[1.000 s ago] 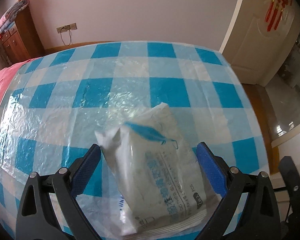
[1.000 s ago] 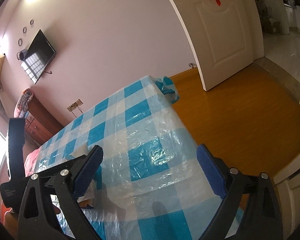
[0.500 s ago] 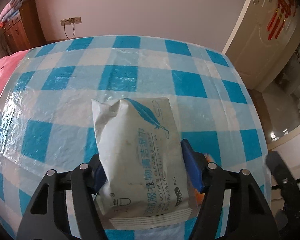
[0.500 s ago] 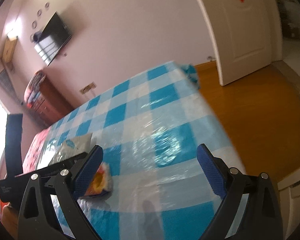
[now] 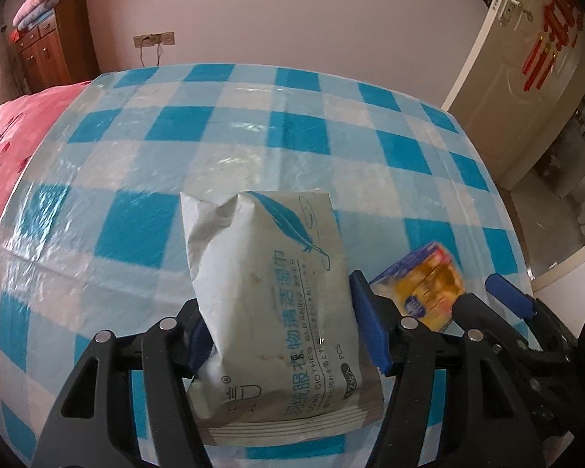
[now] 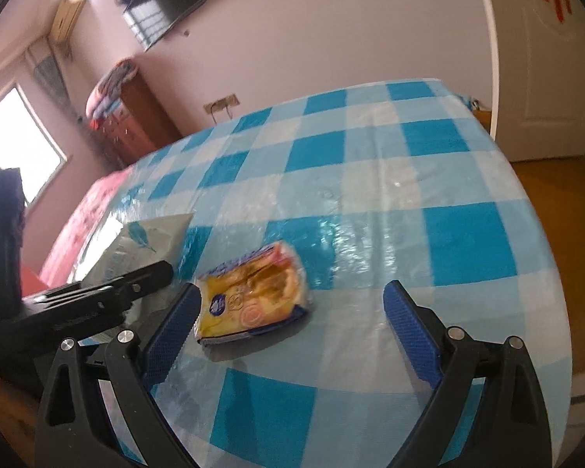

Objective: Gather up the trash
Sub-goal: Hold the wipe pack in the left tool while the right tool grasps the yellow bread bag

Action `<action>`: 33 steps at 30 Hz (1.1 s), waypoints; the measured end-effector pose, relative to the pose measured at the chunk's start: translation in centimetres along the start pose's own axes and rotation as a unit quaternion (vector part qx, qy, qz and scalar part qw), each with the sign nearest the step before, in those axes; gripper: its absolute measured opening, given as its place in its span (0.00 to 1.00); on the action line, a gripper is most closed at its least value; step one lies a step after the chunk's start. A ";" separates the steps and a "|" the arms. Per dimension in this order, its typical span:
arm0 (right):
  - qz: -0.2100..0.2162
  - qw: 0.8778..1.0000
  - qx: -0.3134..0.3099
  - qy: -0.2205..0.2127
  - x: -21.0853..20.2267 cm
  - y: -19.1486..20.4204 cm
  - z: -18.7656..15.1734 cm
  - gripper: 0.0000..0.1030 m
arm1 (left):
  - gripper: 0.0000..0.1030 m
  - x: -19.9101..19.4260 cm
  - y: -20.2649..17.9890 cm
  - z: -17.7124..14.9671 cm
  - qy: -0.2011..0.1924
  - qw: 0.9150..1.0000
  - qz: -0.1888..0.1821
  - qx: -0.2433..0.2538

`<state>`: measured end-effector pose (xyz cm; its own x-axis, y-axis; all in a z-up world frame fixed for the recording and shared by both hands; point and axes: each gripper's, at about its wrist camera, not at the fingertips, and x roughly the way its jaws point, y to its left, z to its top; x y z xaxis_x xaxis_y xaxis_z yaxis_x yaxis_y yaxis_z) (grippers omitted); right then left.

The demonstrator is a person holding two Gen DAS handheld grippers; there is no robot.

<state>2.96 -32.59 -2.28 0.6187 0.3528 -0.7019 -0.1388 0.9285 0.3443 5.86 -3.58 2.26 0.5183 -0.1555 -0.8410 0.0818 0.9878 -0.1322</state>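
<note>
A grey-white wet-wipes pack (image 5: 269,273) with a blue feather print stands between the blue pads of my left gripper (image 5: 277,296). The jaws are closing and both pads press on its sides. The same pack (image 6: 136,241) shows at the left of the right wrist view, behind the left gripper (image 6: 97,296). A yellow and blue snack wrapper (image 6: 253,284) lies on the checked table (image 6: 409,179). My right gripper (image 6: 292,288) hangs open just in front of it, its left pad close beside the wrapper. In the left wrist view that wrapper (image 5: 425,280) lies to the right of the pack.
The blue-and-white plastic cloth covers the table (image 5: 214,136), which drops off at the right to a wooden floor (image 6: 557,214). A pink cloth (image 5: 4,148) adjoins it on the left. A wooden cabinet (image 5: 54,46) and a white door (image 5: 526,58) stand beyond.
My left jaws have closed from wide open onto the wipes pack. My right gripper has swung left over the table, bringing the snack wrapper in front of its open fingers.
</note>
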 end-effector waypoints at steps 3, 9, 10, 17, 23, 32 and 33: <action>-0.024 0.999 -0.032 0.007 0.5 1.4 -0.2 0.91 | 0.62 -0.4 0.8 -0.6 -0.004 1.000 0.004 -0.001; -0.065 0.994 -0.087 0.017 1.3 3.3 -0.5 0.91 | 0.62 -1.0 1.8 -1.2 -0.018 0.999 0.026 0.008; -0.070 0.993 -0.089 0.017 1.5 3.4 -0.4 0.91 | 0.62 -1.1 1.9 -1.3 -0.021 0.999 0.029 0.009; -0.087 0.992 -0.090 0.026 2.0 3.5 -0.3 0.91 | 0.62 -2.3 3.2 -1.9 -0.040 0.997 0.062 0.025; -0.100 0.988 -0.110 0.030 2.4 4.4 -0.3 0.91 | 0.62 -2.7 4.1 -2.3 -0.046 0.995 0.079 0.030; -0.098 0.986 -0.125 0.039 3.0 4.8 -0.3 0.90 | 0.62 -2.6 4.9 -2.6 -0.047 0.994 0.092 0.036; -0.098 0.986 -0.129 0.039 3.0 4.9 -0.3 0.87 | 0.62 -2.5 5.0 -2.7 -0.046 0.994 0.092 0.036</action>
<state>3.87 -26.93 -2.87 0.5927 0.1629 -0.7888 -0.2213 0.9746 0.0350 2.65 1.71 2.34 0.6057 0.0261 -0.7953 0.0369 0.9975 0.0608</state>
